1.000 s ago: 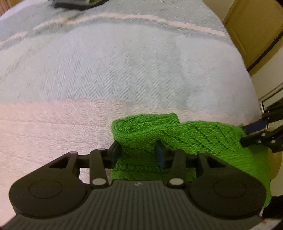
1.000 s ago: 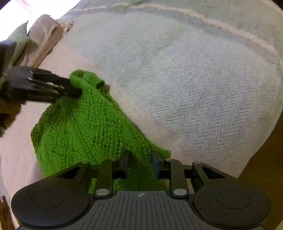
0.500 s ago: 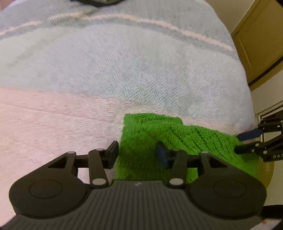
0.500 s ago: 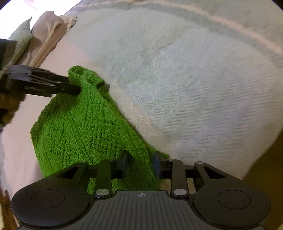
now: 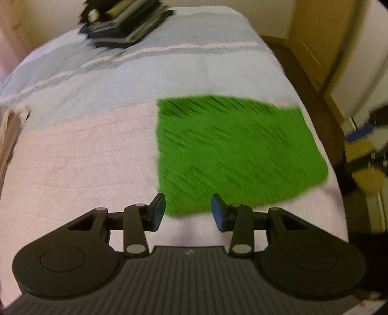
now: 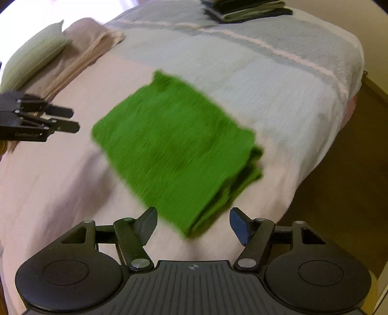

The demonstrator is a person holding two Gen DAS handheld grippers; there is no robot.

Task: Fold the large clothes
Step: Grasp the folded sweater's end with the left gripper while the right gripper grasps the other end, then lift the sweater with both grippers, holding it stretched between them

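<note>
Now the left gripper [image 5: 188,209] hovers above the near left corner of the green knit garment [image 5: 232,150], jaws apart with nothing between them; only the bedspread shows through the gap. The right gripper [image 6: 192,224] sits over the garment's near right corner, its jaws opening, pads clear of the knit and gripping nothing. Judgement: both tools have let go because the fold is laid down and needs no further holding.

The green knit garment lies flat as a compact rectangle on the pink band of the bedspread [image 5: 80,155], its far edge about at the line where pink meets pale blue. In the right wrist view the stacked layer edges show at the garment's right side [image 6: 252,167], so it is doubled over several times. Judgement: this item looks finished or nearly so.

Farther out: a stack of dark folded clothes [image 5: 126,23] rests at the far end of the bed, probably where finished items go. At the left, beige folded fabric [image 6: 92,46] and a pale green pillow [image 6: 31,53] lie well apart from the work. Both views are motion-blurred, so stitch detail is not readable.
</note>
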